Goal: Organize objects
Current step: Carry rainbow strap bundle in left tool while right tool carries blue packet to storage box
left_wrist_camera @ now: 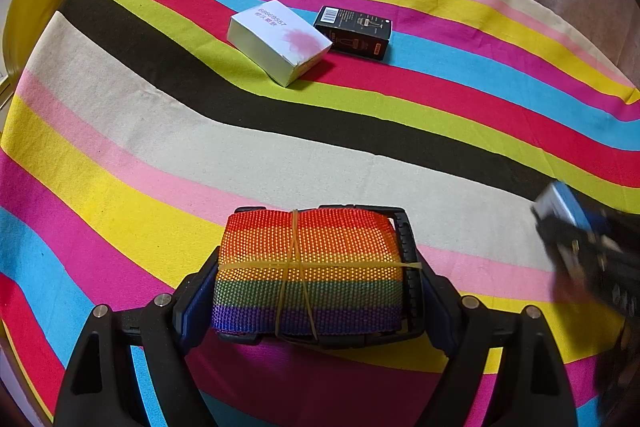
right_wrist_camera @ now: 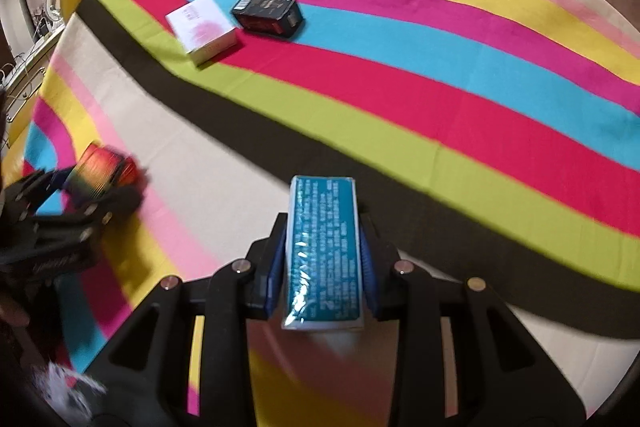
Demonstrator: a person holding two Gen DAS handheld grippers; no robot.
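Beyond held items: white box (left_wrist_camera: 280,41), black box (left_wrist_camera: 354,31)

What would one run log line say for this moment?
left gripper: shut on rainbow strap | right gripper: shut on teal box | white box, black box: on striped cloth

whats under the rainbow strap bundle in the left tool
Under the rainbow strap bundle, gripped by the left tool, lies only the striped tablecloth. A black buckle shows at its right edge. Whether the bundle touches the cloth is hidden.
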